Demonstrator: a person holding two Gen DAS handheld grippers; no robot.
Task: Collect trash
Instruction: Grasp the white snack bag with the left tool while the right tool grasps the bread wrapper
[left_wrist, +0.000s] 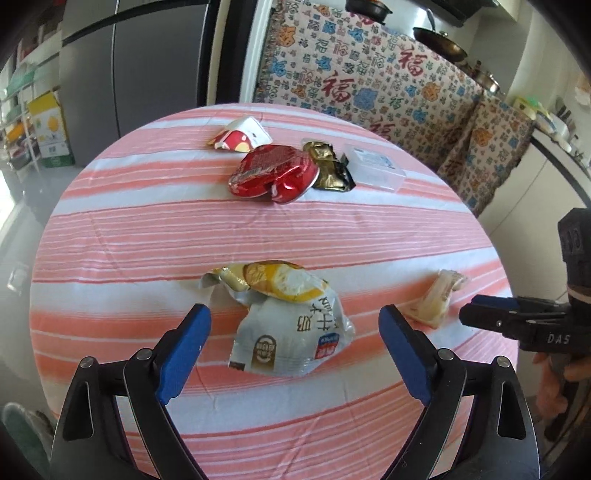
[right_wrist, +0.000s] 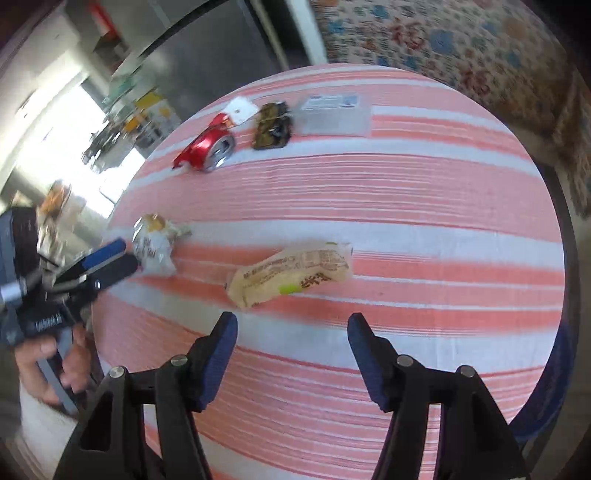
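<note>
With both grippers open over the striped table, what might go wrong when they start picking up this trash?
1. The left gripper straddles a crumpled white-and-yellow wrapper; thin foil may slip out or drag the tablecloth.
2. The right gripper sits short of the beige wrapper; closing now would miss it.
3. The crushed red can could roll if nudged.

Left wrist view: snack wrapper (left_wrist: 291, 325) lies on the striped tablecloth (left_wrist: 147, 236) near the camera, a smaller wrapper (left_wrist: 439, 299) to its right. Farther back: crushed can (left_wrist: 273, 173), foil packet (left_wrist: 328, 168) and plastic box (left_wrist: 373, 168), left to right; carton (left_wrist: 242, 134) behind the can.
</note>
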